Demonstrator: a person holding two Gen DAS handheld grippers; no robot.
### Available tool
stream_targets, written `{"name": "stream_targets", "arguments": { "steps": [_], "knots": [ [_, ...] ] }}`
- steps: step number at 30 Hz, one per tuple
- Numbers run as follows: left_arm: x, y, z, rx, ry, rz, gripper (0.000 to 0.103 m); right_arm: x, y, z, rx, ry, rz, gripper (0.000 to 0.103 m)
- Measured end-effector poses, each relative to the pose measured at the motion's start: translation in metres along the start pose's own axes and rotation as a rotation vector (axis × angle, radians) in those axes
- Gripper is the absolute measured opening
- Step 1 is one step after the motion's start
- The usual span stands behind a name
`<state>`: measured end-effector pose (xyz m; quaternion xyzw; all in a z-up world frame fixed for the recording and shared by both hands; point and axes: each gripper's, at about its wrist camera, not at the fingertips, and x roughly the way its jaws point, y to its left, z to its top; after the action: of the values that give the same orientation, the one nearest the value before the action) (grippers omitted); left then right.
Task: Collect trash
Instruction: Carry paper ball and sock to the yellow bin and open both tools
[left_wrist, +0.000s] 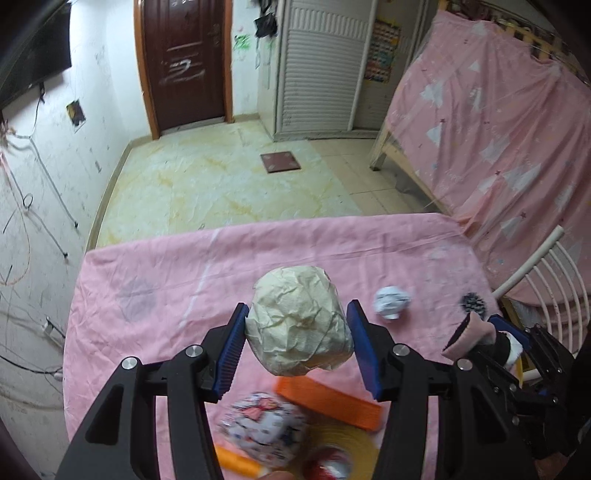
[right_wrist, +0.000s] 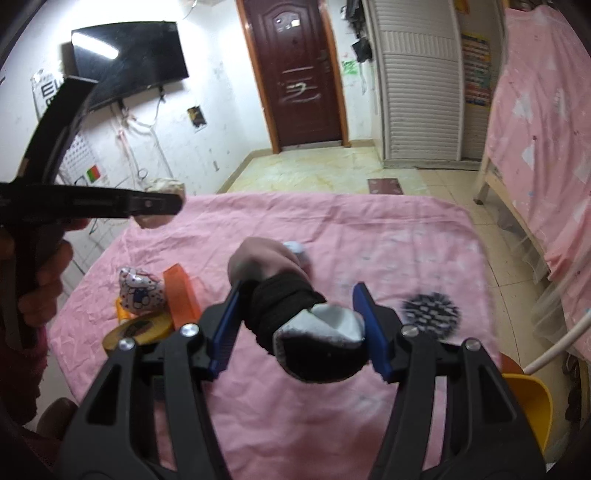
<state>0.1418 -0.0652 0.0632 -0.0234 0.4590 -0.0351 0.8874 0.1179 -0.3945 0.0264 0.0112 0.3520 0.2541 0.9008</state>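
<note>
1. Your left gripper (left_wrist: 298, 334) holds a large cream crumpled paper ball (left_wrist: 300, 323) between its blue pads (left_wrist: 231, 352); the jaws stand wide and are closed only as far as the ball allows. The ball hangs above the pink tablecloth (left_wrist: 155, 288), clear of it.
2. Your right gripper (right_wrist: 295, 325) clamps a rolled bundle of socks (right_wrist: 295, 314), pink at the far end, black in the middle, white and black nearest you. The jaws press on its sides and lift it off the tablecloth.
3. Beyond the socks, a small white crumpled paper ball (left_wrist: 392, 301) lies on the tablecloth.
4. To the right of the socks, a black-and-white spiky ball (right_wrist: 430, 309) rests on the tablecloth.
5. To the left of the socks sit an orange box (right_wrist: 181, 297), a patterned paper wad (right_wrist: 142, 291) touching it, and a yellow tape roll (right_wrist: 138, 330) just in front of both.
6. Right of the tablecloth's near edge, a yellow bin (right_wrist: 528, 406) shows partly at the frame border.
</note>
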Motion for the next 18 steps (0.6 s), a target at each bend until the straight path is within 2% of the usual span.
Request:
{"name": "stream_targets", "arguments": {
  "steps": [5, 18],
  "knots": [
    [-0.010, -0.041, -0.001, 0.058, -0.027, -0.012, 0.048, -0.020, -0.023, -0.008, 0.034, -0.032, -0.014, 0.057],
    [-0.014, -0.154, -0.015, 0.208, -0.018, -0.098, 0.048, -0.066, -0.095, -0.044, 0.146, -0.080, -0.089, 0.057]
  ]
}}
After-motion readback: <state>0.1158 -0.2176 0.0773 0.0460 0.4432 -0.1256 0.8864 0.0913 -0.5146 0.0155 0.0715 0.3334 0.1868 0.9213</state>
